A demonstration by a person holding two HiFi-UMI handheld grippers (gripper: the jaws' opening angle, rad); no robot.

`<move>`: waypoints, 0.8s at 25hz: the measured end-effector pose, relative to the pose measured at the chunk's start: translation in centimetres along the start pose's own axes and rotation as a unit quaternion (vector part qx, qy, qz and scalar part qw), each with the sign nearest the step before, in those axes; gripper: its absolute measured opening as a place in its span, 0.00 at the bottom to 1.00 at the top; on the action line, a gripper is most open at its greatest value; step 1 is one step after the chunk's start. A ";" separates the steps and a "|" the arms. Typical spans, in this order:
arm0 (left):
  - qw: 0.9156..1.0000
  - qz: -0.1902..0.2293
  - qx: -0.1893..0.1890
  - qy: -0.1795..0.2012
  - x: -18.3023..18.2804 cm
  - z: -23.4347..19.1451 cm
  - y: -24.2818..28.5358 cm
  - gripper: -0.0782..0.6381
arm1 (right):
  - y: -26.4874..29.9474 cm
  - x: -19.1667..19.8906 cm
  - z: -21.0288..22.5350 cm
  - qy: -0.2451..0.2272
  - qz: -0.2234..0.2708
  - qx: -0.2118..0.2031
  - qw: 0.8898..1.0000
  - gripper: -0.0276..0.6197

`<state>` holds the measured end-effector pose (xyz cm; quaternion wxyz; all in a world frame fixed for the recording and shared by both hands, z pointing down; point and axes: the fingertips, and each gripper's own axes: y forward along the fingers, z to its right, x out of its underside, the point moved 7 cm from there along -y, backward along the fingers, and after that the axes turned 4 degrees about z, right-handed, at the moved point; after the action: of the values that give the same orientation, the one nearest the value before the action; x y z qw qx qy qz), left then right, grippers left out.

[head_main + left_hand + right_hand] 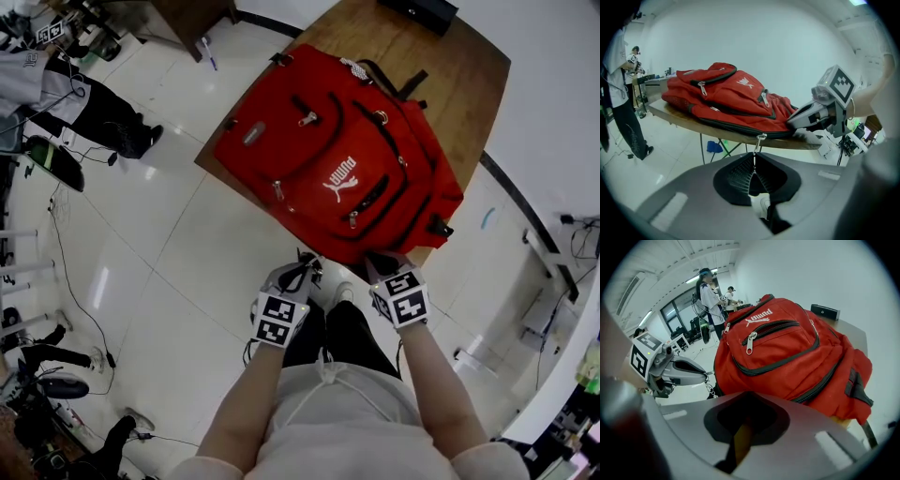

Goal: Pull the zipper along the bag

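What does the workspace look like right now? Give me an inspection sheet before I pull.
Surface: wooden table.
Job's things: red backpack lies flat on the table and reaches its near edge; a metal zipper pull hangs at that edge.
Clutter: black box at the table's far edge, apart from the backpack.
Grippers: left gripper shut on the zipper pull; right gripper at the backpack's near corner, apparently shut on its fabric.
Cables: black cable across the floor, far left.
Surroundings: white tiled floor; a person stands at the left, away from the table.
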<state>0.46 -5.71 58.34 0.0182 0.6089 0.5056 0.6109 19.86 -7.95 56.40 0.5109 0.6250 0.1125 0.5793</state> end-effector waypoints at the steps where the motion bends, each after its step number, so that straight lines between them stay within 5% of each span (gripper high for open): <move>1: 1.000 0.001 -0.005 0.001 0.0 -0.6 -0.1 0.13 | 0.1 0.0 0.0 0.004 -0.006 0.001 1.000 0.05; 20: 0.999 0.005 -0.016 0.028 -2.5 -9.6 -1.5 0.14 | 0.5 -0.9 -0.5 0.022 -0.091 0.050 0.994 0.05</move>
<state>-7.14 -12.34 57.99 0.0106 0.5939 0.4930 0.6357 18.93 -8.62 56.14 0.5270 0.6238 0.2092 0.5379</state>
